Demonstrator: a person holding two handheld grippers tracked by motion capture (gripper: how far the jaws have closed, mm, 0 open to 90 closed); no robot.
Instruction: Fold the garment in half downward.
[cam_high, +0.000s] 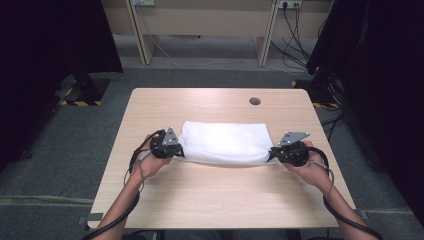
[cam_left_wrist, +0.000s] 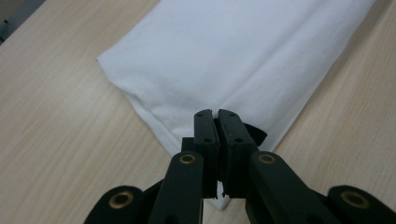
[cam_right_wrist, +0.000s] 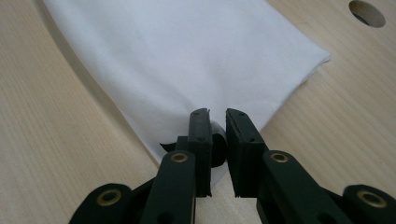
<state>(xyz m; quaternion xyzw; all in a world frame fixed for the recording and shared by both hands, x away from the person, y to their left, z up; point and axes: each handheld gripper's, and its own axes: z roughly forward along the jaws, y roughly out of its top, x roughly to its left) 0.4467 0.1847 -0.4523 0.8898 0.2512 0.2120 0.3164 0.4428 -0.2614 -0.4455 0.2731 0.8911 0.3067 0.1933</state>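
towel (cam_high: 225, 141): 1, folded | left hand-held gripper (cam_left_wrist: 217, 122): grasping towel | right hand-held gripper (cam_right_wrist: 218, 122): grasping towel

The surface (cam_high: 220, 195) is a rectangular tabletop of pale wood grain, standing on a grey carpeted floor (cam_high: 60, 150). A small round hole (cam_high: 255, 101) is cut through it near the far edge, right of the middle. A folded white cloth (cam_high: 225, 141) lies on it, spread lengthwise from left to right around the middle of the top. The cloth's far corners rest flat on the wood; its near edge looks slightly raised at both ends.
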